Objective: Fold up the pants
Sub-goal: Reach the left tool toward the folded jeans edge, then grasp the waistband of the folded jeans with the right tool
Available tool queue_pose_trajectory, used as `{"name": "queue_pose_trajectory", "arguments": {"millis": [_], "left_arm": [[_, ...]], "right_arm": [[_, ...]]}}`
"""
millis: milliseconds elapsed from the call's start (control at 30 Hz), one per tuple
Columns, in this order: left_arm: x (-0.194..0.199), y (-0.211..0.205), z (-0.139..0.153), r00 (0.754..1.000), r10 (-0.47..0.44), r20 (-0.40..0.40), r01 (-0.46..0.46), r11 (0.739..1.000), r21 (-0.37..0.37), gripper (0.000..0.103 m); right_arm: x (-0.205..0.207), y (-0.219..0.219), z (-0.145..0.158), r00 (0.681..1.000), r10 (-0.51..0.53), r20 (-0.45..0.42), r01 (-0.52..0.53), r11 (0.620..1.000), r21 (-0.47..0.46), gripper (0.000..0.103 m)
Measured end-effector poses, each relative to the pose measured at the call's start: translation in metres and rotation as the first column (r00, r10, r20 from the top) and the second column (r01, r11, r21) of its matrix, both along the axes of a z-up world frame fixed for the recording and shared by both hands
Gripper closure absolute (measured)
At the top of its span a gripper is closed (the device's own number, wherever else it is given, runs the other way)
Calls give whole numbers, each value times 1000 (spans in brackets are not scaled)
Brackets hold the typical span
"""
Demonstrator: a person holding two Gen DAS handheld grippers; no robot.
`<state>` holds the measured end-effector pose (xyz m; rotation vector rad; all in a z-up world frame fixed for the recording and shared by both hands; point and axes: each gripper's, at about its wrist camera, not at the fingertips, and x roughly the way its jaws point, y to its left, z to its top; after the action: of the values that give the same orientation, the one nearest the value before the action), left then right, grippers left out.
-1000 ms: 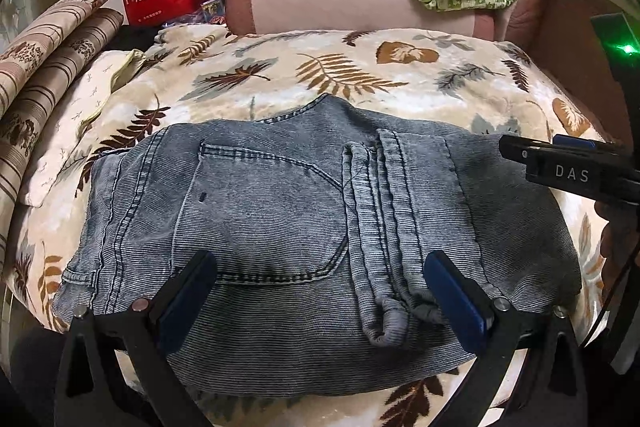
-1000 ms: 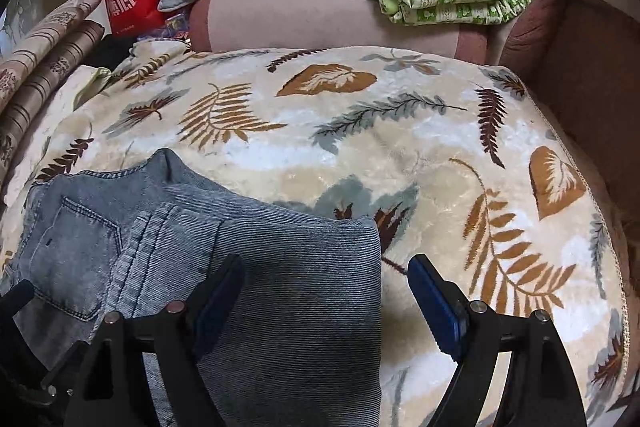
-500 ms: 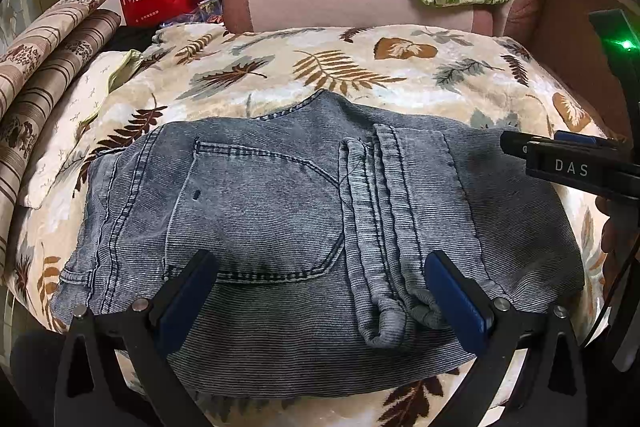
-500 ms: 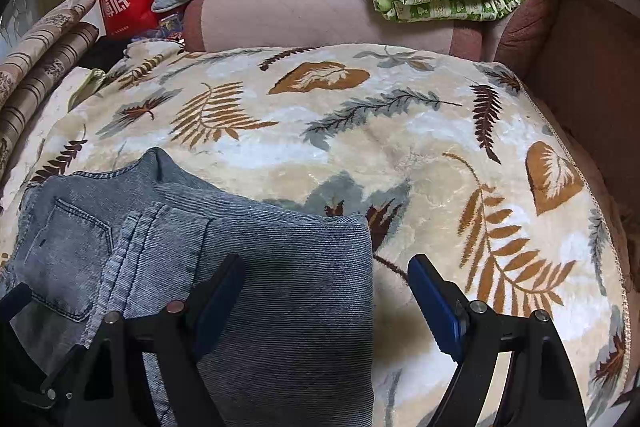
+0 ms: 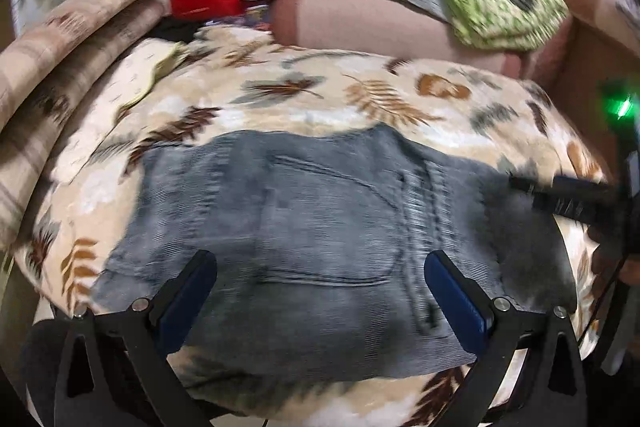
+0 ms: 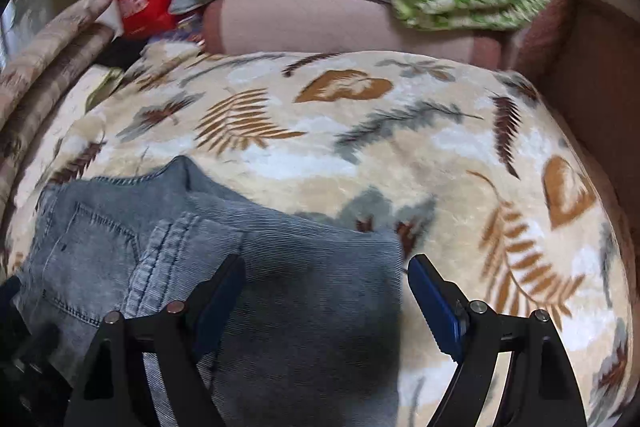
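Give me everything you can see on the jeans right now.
The jeans are faded grey-blue denim, folded into a compact, roughly rectangular bundle lying flat on the leaf-print blanket. A stitched back pocket faces up on the left part, and a thick doubled seam runs front to back beside it. The left gripper and right gripper hang open above it, neither pinching cloth. Motion blur hides finer detail.
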<state>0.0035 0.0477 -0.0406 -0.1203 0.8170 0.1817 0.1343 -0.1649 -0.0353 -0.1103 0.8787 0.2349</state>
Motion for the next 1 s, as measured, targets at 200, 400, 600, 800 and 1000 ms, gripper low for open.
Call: {"name": "queue_pose_trajectory", "arguments": {"millis": [200, 400, 600, 800, 1000], "left_arm": [[-36, 77, 8, 982, 184, 32, -177, 972, -155, 0], [-56, 145, -27, 930, 358, -85, -358, 830, -428, 0], [-52, 160, -52, 924, 354, -147, -374, 749, -547, 0], [-41, 166, -57, 931, 333, -148, -352, 720, -598, 0], [-29, 174, -66, 932, 325, -162, -349, 677, -647, 0]], "right_arm": [[23, 16, -37, 982, 24, -189, -30, 999, -25, 7], [-5, 51, 17, 964, 206, -166, -159, 954, 255, 7], [11, 105, -26, 817, 431, -383, -133, 787, 602, 7], [18, 117, -21, 782, 434, -447, -86, 785, 613, 6], [23, 131, -60, 755, 432, -493, -78, 806, 587, 0]]}}
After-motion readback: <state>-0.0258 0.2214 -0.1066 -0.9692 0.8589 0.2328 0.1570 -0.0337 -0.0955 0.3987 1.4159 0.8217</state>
